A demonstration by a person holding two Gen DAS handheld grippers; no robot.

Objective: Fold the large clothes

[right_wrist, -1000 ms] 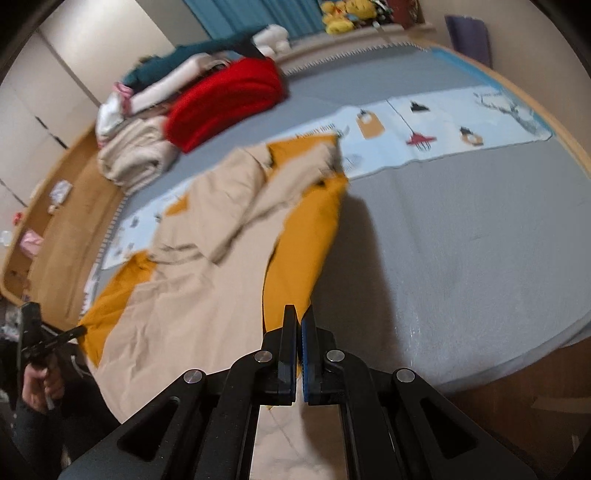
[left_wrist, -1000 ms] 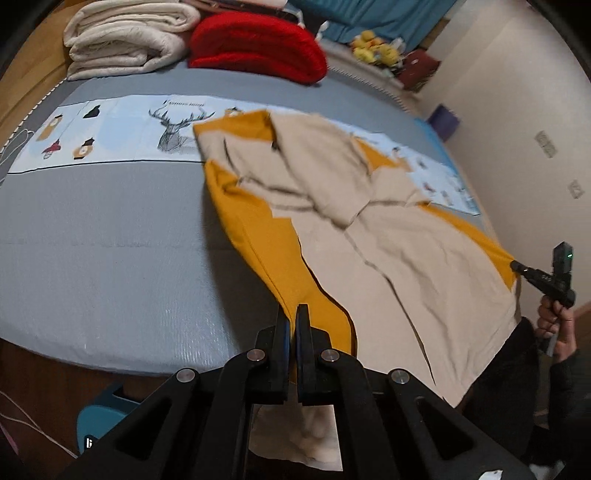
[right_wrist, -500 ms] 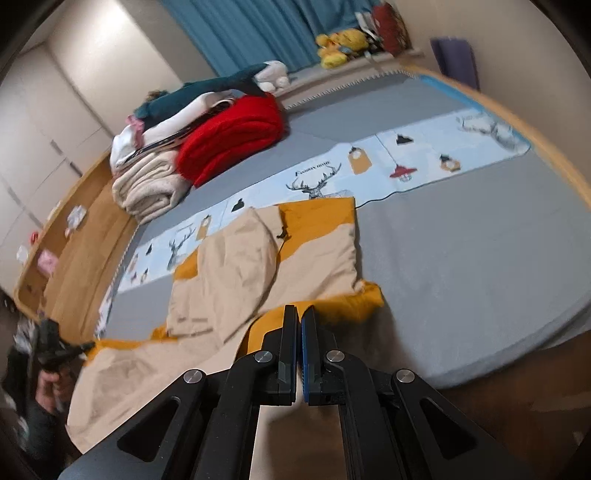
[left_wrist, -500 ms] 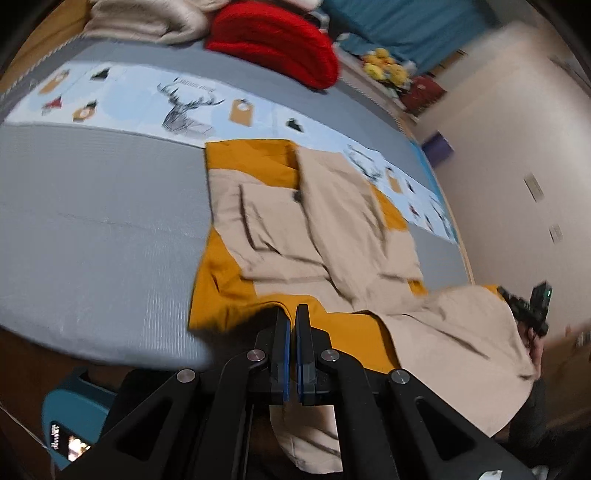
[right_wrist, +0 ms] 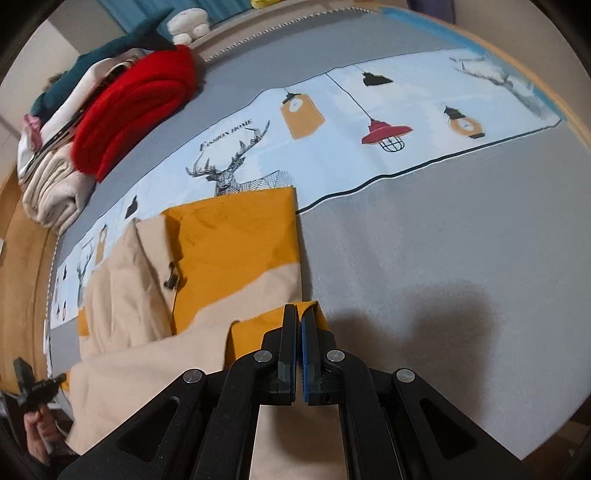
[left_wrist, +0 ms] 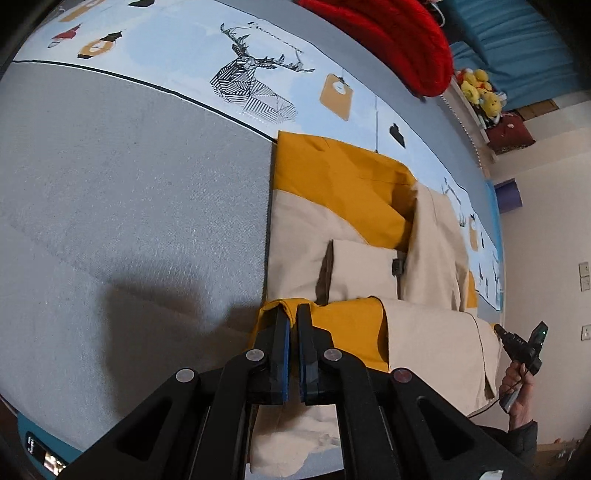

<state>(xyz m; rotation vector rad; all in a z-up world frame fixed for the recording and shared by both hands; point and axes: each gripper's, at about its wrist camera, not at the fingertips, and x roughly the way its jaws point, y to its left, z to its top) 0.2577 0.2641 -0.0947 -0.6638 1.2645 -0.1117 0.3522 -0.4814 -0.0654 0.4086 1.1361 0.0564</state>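
Both grippers, left gripper (left_wrist: 293, 312) and right gripper (right_wrist: 299, 314), clamped on jacket (left_wrist: 332, 192) hem corners; garment lies ahead on bed (left_wrist: 110, 206). Advice: carry corners forward level, aligning hem with collar edge.

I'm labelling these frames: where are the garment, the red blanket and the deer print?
garment (left_wrist: 332, 184), left wrist view, mustard panel.
red blanket (right_wrist: 140, 99), right wrist view, middle of roll.
deer print (left_wrist: 255, 92), left wrist view, deer's neck.

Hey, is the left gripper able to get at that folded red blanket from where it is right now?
Probably not yet. The left gripper is shut on the jacket hem at the near edge, and the red blanket lies across the bed; the hem must be released first.
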